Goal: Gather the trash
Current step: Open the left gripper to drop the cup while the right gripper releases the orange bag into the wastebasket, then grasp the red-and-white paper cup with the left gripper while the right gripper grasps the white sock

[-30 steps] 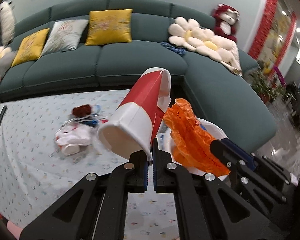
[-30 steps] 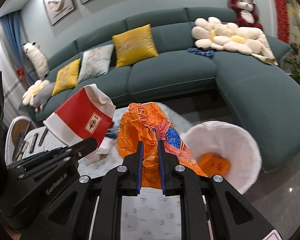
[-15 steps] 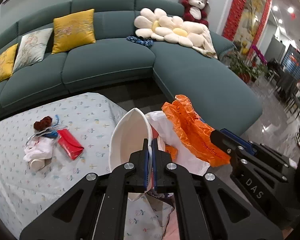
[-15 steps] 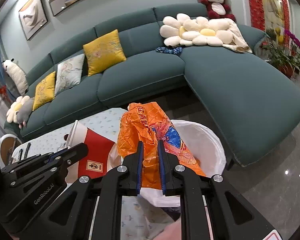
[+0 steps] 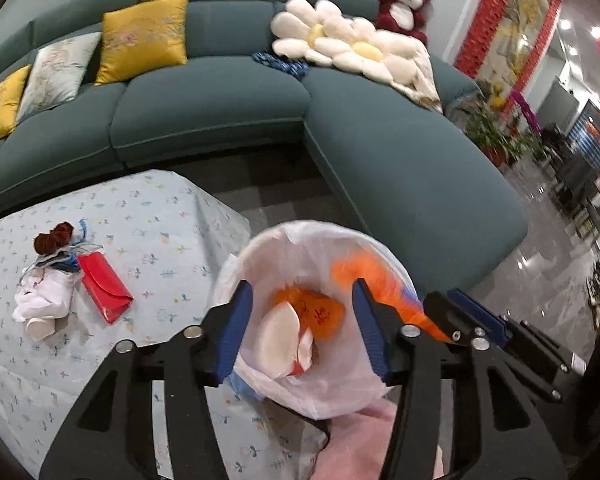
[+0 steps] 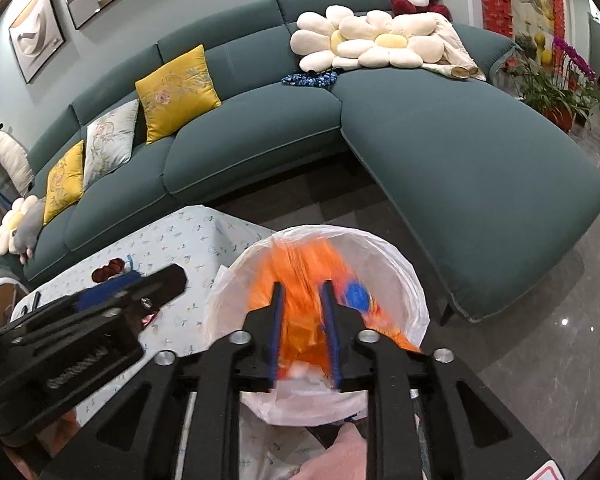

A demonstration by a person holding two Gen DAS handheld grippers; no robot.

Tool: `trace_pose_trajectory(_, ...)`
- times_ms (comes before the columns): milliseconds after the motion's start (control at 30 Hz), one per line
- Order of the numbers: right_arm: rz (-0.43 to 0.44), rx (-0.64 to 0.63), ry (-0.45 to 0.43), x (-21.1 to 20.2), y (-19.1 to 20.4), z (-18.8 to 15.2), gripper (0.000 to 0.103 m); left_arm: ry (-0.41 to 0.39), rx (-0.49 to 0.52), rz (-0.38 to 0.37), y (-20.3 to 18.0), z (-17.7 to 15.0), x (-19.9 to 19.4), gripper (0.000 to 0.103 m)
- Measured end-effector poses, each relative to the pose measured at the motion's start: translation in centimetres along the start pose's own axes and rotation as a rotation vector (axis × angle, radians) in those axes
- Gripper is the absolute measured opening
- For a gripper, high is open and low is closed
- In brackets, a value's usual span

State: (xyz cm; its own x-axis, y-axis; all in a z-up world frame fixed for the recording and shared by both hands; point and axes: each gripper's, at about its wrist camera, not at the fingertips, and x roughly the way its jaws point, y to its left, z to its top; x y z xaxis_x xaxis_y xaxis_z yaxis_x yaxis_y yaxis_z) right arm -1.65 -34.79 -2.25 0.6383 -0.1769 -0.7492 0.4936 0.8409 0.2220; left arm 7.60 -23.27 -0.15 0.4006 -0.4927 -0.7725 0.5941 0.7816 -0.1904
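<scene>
A bin lined with a white bag point(image 5: 300, 236) point(image 6: 384, 248) stands beside the table corner. My left gripper point(image 5: 302, 300) is open above it, and the red and white paper cup point(image 5: 284, 340) lies inside on an orange bag point(image 5: 316, 308). My right gripper point(image 6: 303, 292) is over the bin with its jaws parted a little; a blurred orange plastic bag point(image 6: 300, 276) hangs between and below them. Whether they still hold it is unclear. The right gripper also shows in the left wrist view point(image 5: 452, 308).
On the flowered tablecloth point(image 5: 152, 216) lie a red pouch point(image 5: 104, 292), a white crumpled wrapper with a small cup point(image 5: 40, 304) and a dark red knot of scraps point(image 5: 56, 236). A teal sofa point(image 5: 220, 92) with cushions curves behind. Glossy floor point(image 6: 540, 360) lies to the right.
My left gripper opened and the paper cup dropped into the bin. My right gripper moved over the bin, its jaws parted, and the orange bag is blurred, moving down.
</scene>
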Motion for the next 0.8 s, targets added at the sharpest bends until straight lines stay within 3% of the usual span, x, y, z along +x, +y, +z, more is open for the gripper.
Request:
trace_pose_trajectory(100,-0.002,-0.004,-0.004,0.3,0.3,0.1,0.036,0.006,-0.001,0.014,0.7,0.1,0.0,0.05)
trace_pose_trajectory(267,0.006,-0.007,0.0,0.7,1.1,-0.1,0.042,0.0,-0.024,0.047,2.4,-0.2,-0.4,0.051)
trace_pose_trajectory(800,0.056,-0.088,0.031,1.1,7.2,-1.3,0.048,-0.017,-0.17,0.14,10.3,-1.7,-2.6,0.052)
